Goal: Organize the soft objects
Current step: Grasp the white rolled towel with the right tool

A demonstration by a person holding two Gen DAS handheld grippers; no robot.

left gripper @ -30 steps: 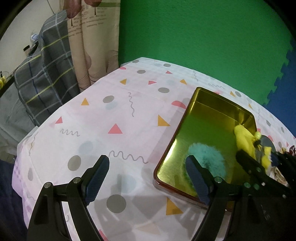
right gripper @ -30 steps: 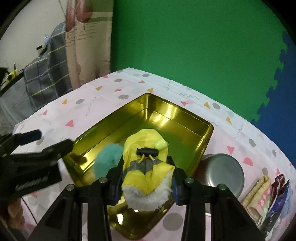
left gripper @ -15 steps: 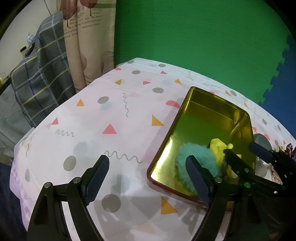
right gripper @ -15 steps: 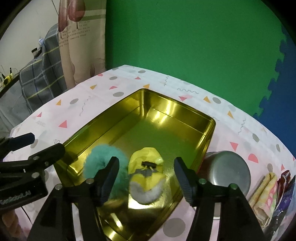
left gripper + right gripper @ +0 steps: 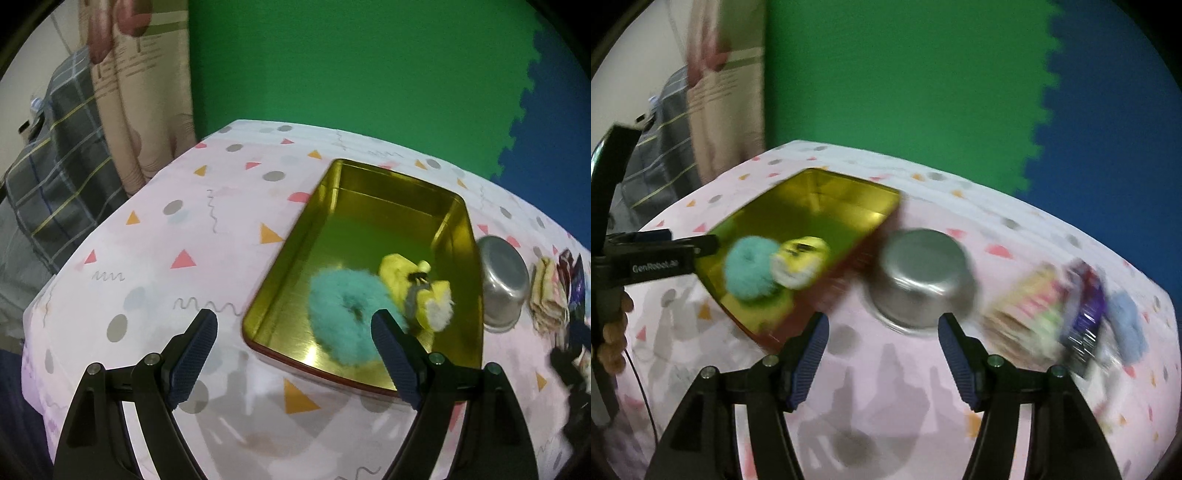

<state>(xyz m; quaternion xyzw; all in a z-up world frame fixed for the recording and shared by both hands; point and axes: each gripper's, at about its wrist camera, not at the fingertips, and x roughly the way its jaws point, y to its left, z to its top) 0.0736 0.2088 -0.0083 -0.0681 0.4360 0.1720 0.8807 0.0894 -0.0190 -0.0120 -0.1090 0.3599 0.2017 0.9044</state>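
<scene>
A gold tin tray point(image 5: 399, 181) lies on the patterned tablecloth. In it a teal fluffy ring point(image 5: 343, 314) rests beside a yellow soft slipper-like toy point(image 5: 402, 280) with a grey band and white fluff. My left gripper point(image 5: 291, 326) hangs open over the tray's near left corner, holding nothing. In the blurred right wrist view, my right gripper point(image 5: 882, 321) is open and empty, above bare cloth in front of an upturned metal bowl point(image 5: 923, 273). The tray point(image 5: 849, 192), teal ring point(image 5: 750, 273) and yellow toy point(image 5: 801, 258) sit to its left.
Right of the bowl lie a folded striped cloth point(image 5: 1027, 314), a purple packet point(image 5: 1086, 314) and a pale blue soft item point(image 5: 1126, 325). A green and blue foam wall stands behind the table. A curtain and plaid fabric hang at the far left. A hand point(image 5: 613, 343) holds the left gripper.
My right gripper opened and left the yellow toy in the tray next to the teal ring, then swung right toward the upturned bowl. The left gripper shifted slightly and stayed open.
</scene>
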